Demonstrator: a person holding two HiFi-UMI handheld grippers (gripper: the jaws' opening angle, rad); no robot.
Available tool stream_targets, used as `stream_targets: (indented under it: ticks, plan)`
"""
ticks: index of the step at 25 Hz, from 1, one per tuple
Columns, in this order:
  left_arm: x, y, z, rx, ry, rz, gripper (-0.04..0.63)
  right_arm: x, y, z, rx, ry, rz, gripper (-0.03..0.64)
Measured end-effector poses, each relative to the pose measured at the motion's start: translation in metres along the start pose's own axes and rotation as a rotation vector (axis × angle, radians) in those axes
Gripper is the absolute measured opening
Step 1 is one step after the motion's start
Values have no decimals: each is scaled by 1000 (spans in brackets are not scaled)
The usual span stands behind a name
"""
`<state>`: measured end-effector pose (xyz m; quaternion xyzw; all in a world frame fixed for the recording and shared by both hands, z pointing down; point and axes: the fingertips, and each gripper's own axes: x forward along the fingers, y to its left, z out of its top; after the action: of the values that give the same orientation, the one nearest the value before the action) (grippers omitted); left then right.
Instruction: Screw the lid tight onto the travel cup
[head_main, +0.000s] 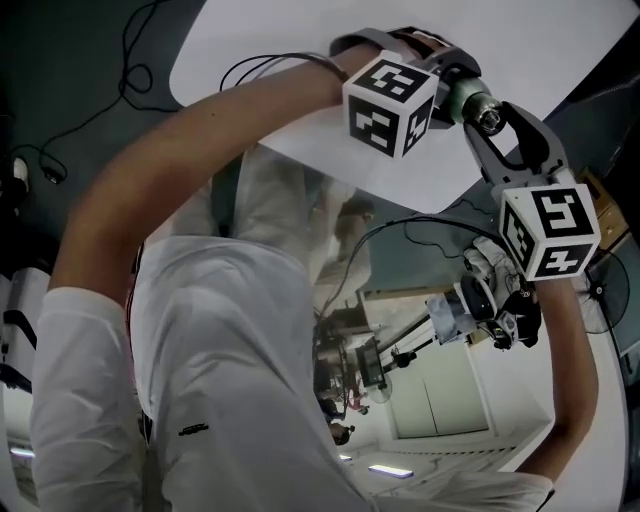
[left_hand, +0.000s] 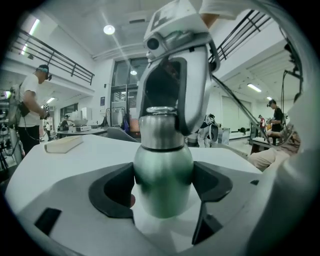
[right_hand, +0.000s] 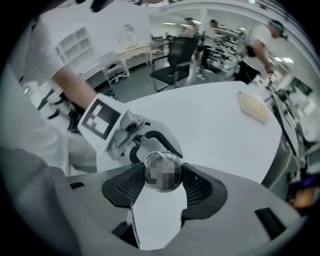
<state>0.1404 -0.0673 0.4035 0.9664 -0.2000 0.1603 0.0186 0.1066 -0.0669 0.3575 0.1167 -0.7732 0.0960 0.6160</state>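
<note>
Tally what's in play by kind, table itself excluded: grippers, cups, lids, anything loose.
Grippers: 2, the left gripper and the right gripper
Travel cup: 1
Lid: 1
Beige block: 1
Total: 5

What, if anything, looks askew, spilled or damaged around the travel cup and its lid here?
Nothing stands out. The travel cup stands upright in the left hand-held gripper, and the lid sits level on its neck, clamped from above by the right hand-held gripper. No dent or spill shows.
</note>
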Motion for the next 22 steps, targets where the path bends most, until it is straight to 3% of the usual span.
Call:
stream_targets:
  ticks: [3,7,10,12,18,22]
  plan:
    - [-2,0,0,0,-2,-1,356,0,-2,1,159,-16,-56,230]
    - [-3,1,-2,-4,-2,2,356,2,0,3,173,-39,-44,234]
    - [-2,0,0,-5,-2,0,356,-6,1,10,96,-64,-28,272]
    - [-2,-1,-2,-3,-3,-3,356,-12,6,18,-52,-67,-28,276]
    - [2,1,-3,-6,-5,-8,356,-18,19,13,-833,47,48,281]
    - [-1,1,-1,-5,-9,-8,356,-11,22,3,-1207,114,151,281]
